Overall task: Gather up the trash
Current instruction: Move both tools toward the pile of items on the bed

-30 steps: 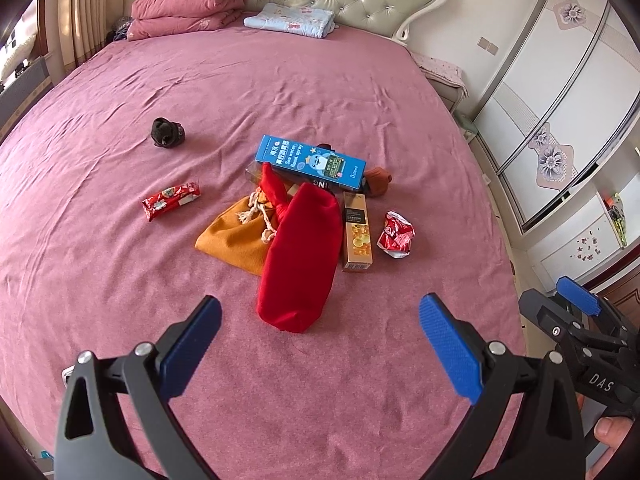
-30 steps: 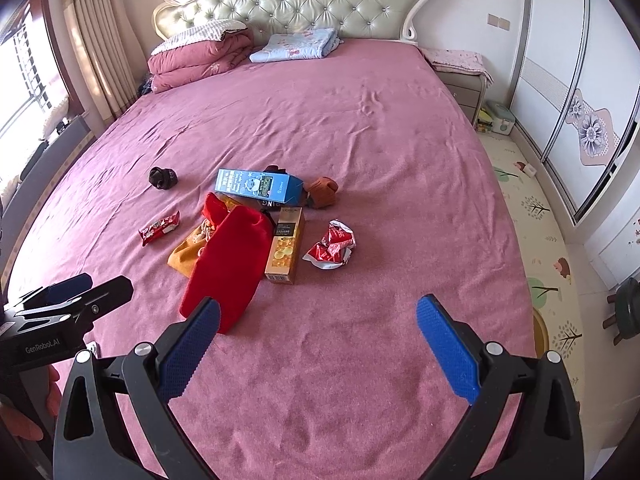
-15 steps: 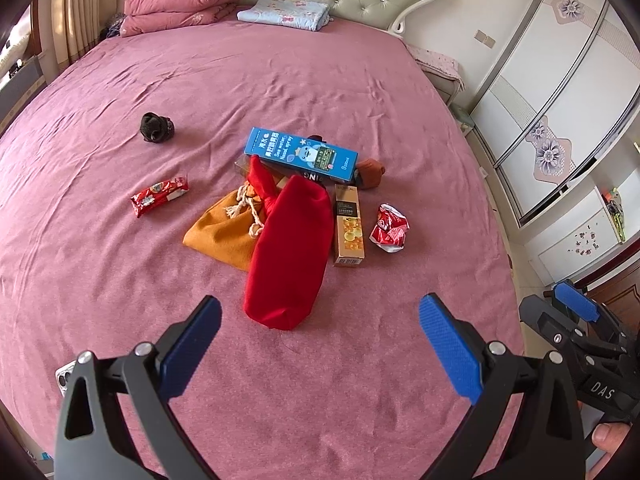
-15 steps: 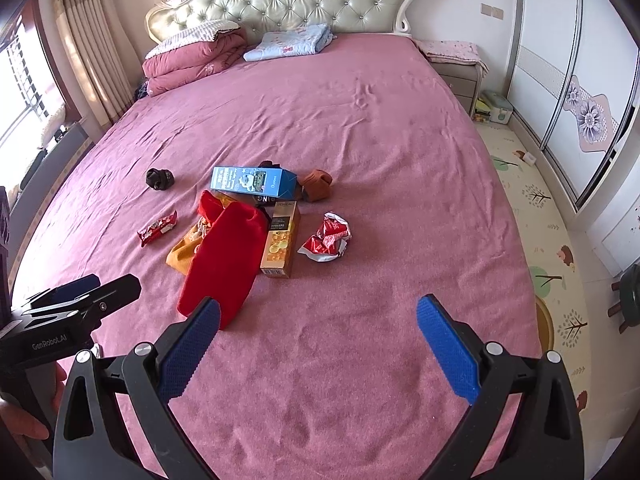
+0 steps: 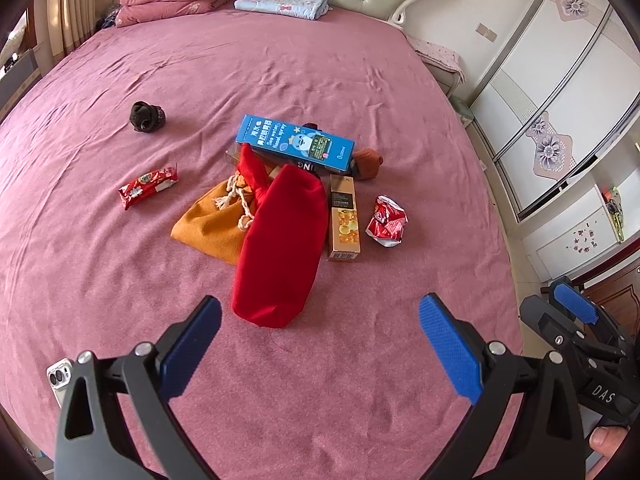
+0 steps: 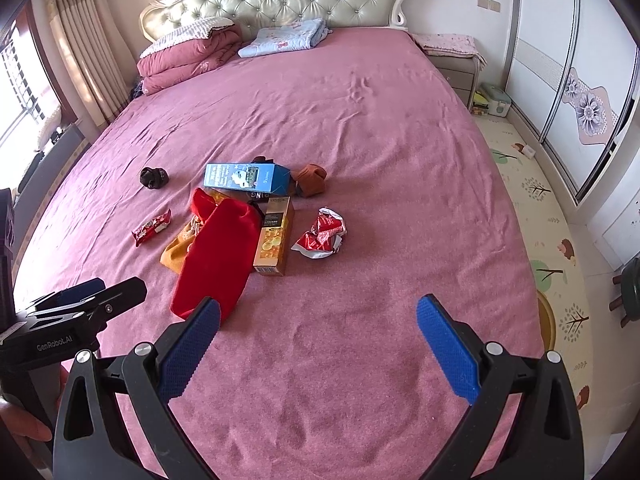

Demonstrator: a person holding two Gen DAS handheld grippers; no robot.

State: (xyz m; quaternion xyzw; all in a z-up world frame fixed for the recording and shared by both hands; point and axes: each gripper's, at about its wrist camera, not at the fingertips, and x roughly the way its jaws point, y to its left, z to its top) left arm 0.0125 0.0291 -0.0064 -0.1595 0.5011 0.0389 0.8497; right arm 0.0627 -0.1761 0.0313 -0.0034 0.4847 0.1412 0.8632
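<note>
A pile lies mid-bed: a red cloth bag [image 5: 282, 248] [image 6: 216, 260] over an orange drawstring bag [image 5: 208, 226], a blue box [image 5: 296, 144] [image 6: 244, 178], a slim gold box [image 5: 344, 220] [image 6: 274, 240], a crumpled red wrapper [image 5: 386, 222] [image 6: 322, 234] and a red snack packet [image 5: 148, 186] [image 6: 153, 227]. My left gripper [image 5: 320, 344] hovers open just short of the red bag. My right gripper [image 6: 318, 346] is open too, nearer the bed's front edge, with nothing between its fingers.
A dark sock ball [image 5: 146, 116] and a brown one [image 5: 368, 162] lie near the pile. A phone [image 5: 60, 380] rests at the bed's front left. Folded quilts [image 6: 188, 60] sit by the headboard. Wardrobes [image 6: 580, 80] and a play mat [image 6: 532, 208] flank the right.
Both grippers have drawn back and risen a little, so the pile sits slightly farther up in each view. Nothing on the bed has shifted.
</note>
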